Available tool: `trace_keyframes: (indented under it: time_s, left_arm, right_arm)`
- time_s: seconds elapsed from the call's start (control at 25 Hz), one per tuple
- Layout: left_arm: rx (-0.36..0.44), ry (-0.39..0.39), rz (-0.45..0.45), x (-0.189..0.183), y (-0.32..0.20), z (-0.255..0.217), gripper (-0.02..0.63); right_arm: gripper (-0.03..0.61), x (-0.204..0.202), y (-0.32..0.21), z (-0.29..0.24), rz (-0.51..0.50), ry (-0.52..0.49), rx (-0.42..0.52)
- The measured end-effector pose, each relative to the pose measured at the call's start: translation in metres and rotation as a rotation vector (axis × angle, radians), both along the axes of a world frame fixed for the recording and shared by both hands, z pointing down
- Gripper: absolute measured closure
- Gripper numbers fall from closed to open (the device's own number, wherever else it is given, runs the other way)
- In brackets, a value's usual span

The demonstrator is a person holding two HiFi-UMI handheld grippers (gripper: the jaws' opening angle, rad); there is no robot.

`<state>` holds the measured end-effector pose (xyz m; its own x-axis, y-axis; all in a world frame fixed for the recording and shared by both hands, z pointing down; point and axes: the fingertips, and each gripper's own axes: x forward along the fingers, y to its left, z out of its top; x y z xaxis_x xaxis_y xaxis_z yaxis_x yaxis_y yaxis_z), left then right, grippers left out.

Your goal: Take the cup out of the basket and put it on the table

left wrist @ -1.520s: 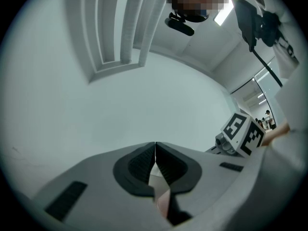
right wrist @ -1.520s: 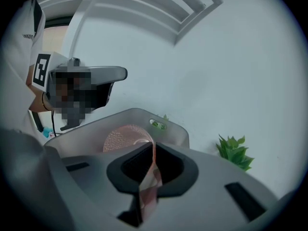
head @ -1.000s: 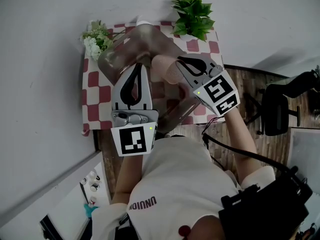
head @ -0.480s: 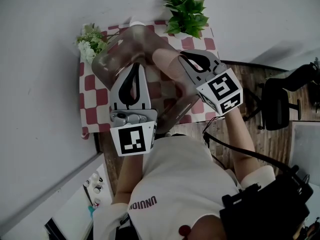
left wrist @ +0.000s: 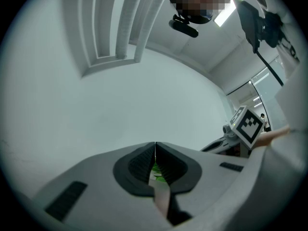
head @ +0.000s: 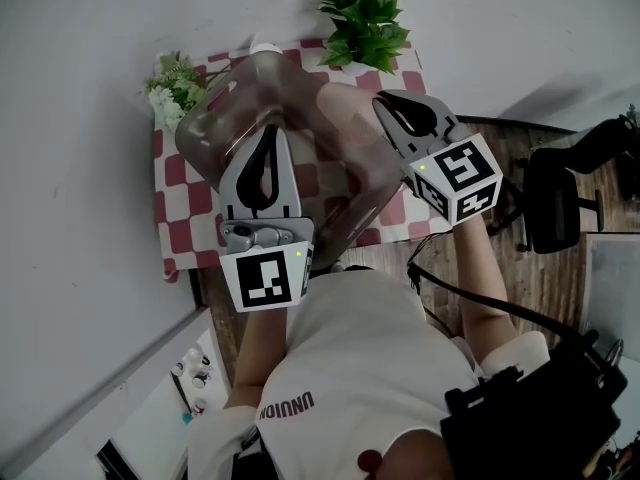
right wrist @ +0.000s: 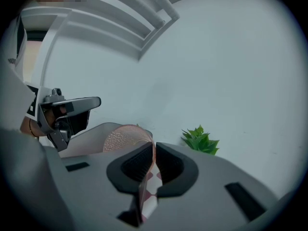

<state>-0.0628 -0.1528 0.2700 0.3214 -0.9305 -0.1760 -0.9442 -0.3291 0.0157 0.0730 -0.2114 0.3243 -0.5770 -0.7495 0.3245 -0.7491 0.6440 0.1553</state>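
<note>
A pink translucent cup (head: 343, 106) is up above the checkered table (head: 180, 228), at the upper edge of a smoky see-through basket (head: 230, 118). My right gripper (head: 385, 100) is shut on the cup's thin rim. In the right gripper view the cup (right wrist: 126, 137) wall runs between the pads (right wrist: 139, 162) of my right gripper (right wrist: 154, 146). My left gripper (head: 268, 131) points up along the basket's near wall. In its own view the left gripper (left wrist: 155, 146) has its jaws closed on a thin brownish strip, apparently the basket wall.
A green potted plant (head: 360, 23) stands at the table's far right corner and white flowers (head: 172, 90) at the far left. A black office chair (head: 555, 203) sits on the wooden floor to the right. A white wall lies behind the table.
My right gripper has carried the cup up and to the right, away from the left gripper. The basket now looks larger and nearer. The left gripper holds its place.
</note>
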Motion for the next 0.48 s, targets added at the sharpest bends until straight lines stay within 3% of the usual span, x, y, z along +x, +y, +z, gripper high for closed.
trace_keyframes:
  time_s: [0.32,0.48]
  left_arm:
    - [-0.011,0.014,0.016,0.01,-0.004,0.0,0.597]
    - [0.013,-0.018,0.027,0.013,-0.005,-0.002,0.598]
  right_arm:
    - [0.543,0.025,-0.006,-0.003,0.069,-0.031,0.002]
    - [0.543,0.037,-0.007,-0.003,0.101,-0.043,0.003]
